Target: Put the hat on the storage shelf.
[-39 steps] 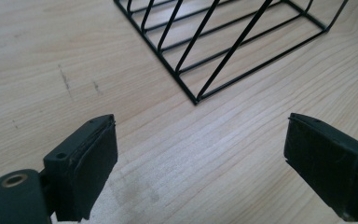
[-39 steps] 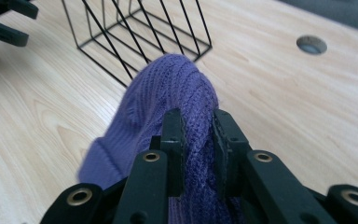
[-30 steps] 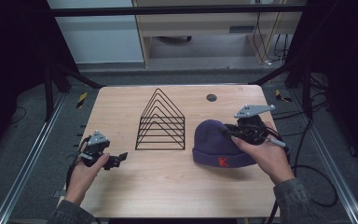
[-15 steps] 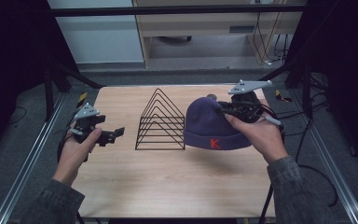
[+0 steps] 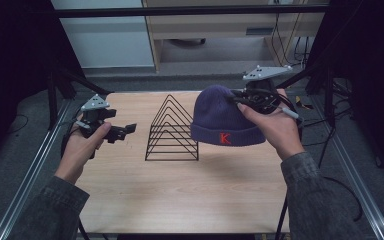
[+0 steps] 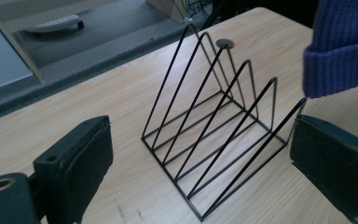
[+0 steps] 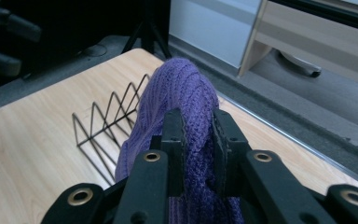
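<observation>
Seen from above: a pale wooden table, bare but for a black wire rack of triangular dividers standing upright near its middle and a small dark disc lying farther back. Hoisted clear of the tabletop to the rack's right, a purple knit beanie with a red letter on its cuff, hanging by its crown, cuff downward and close beside the rack without visibly touching it. Clamped on a fold of that crown, the right gripper, jaws pressed tight into the knit. At the rack's other side, the left gripper, jaws spread wide and holding nothing, aimed at the wire frame but well short of contact. Judged about midway: beanie picked up and carried to the rack; left to do, lowering it onto or between the dividers and letting go, possibly with the rack steadied first.
</observation>
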